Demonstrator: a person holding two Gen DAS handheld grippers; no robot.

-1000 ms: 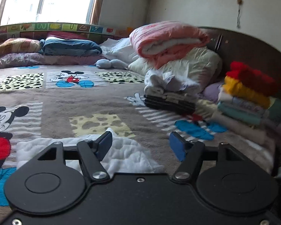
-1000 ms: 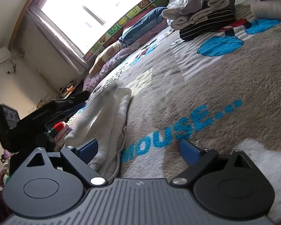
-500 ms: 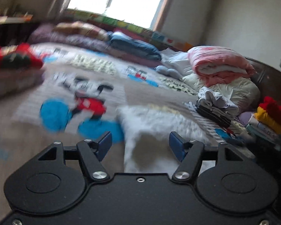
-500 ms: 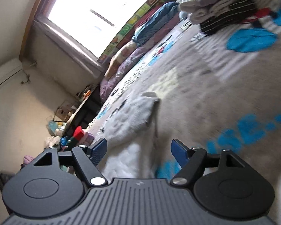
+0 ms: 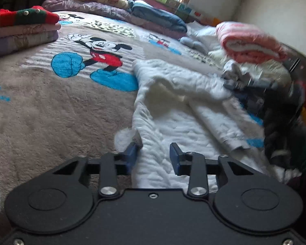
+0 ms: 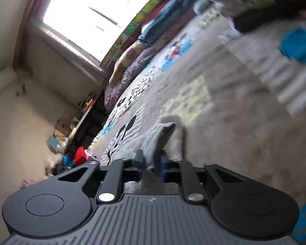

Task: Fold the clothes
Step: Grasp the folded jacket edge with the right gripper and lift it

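Our right gripper [image 6: 152, 164] has its fingers pinched tight on an edge of the white quilted garment [image 5: 179, 110]. Our left gripper [image 5: 154, 155] has its fingers spread apart around the near hem, gripping nothing yet. The garment lies rumpled and partly doubled over on the bed [image 5: 51, 110]. Folded stacks [image 5: 24, 28] sit nearby, so we judge several pieces done; this one has barely begun.
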